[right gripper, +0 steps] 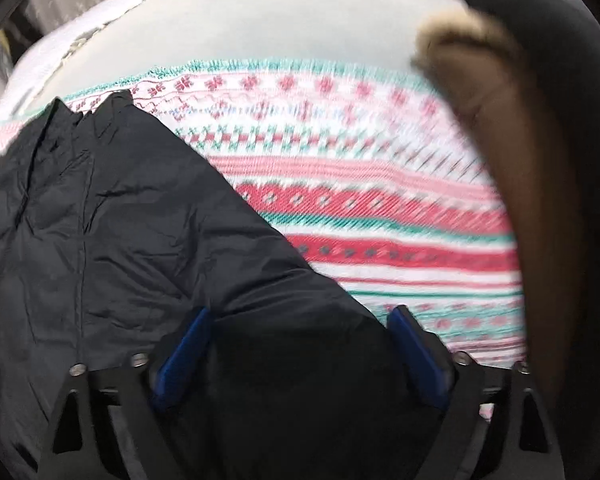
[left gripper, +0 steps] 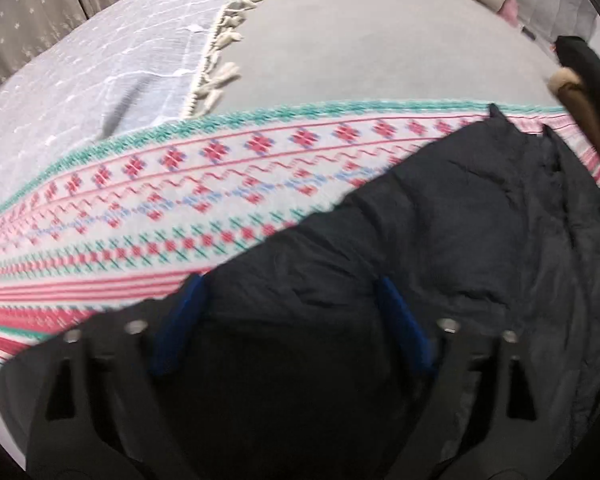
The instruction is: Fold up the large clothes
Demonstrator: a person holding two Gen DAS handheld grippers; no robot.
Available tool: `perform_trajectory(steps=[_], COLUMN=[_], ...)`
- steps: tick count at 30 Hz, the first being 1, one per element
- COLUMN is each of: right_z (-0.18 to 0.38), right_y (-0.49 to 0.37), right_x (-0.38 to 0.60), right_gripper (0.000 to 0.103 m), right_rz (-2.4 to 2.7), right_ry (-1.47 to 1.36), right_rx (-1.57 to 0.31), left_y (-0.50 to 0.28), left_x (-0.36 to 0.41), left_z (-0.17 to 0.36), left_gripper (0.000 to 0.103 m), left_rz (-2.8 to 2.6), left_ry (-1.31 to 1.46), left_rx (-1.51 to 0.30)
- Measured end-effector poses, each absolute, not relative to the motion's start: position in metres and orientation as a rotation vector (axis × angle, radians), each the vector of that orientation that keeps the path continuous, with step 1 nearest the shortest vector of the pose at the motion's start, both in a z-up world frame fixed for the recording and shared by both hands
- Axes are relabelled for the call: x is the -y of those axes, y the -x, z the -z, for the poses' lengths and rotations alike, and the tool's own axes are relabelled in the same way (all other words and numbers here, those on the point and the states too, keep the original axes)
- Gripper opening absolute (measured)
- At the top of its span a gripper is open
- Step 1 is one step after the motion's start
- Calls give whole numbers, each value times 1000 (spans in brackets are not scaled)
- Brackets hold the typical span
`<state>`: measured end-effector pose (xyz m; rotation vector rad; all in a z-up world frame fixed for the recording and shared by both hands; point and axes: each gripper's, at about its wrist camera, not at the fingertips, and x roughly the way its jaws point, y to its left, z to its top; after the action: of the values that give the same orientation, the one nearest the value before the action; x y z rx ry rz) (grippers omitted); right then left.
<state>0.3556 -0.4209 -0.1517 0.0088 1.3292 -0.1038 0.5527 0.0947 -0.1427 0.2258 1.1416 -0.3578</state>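
Both tools over coat (left gripper: 440, 240) on blanket (left gripper: 220, 184), jaws apart. Left tool (left gripper: 292, 320), right tool (right gripper: 300, 340): pinch edge evenly, lift together.

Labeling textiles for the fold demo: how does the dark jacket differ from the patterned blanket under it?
The dark jacket is plain, near-black and finely creased; the patterned blanket carries red, pink and teal bands on white. The jacket lies on top, covering part of the blanket, which spreads wider beneath it. The jacket fills the gap between both grippers' jaws; the blanket lies mostly beyond them. Both lie on the same bed.
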Motion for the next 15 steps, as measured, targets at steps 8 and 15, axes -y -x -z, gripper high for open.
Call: perform_trajectory(steps=[8, 15], right_z=[133, 72], right_y=[-336, -379], right_x=[374, 345], right_gripper=[6, 5], right_rz=[87, 223], right_ry=[71, 194], right_rx=[-1265, -1052], left_y=[-497, -510], left_x=[-74, -102], left_z=[113, 63], left_gripper=[12, 12], left_rz=[312, 112], left_ry=[-250, -156], left_rx=[-1038, -829])
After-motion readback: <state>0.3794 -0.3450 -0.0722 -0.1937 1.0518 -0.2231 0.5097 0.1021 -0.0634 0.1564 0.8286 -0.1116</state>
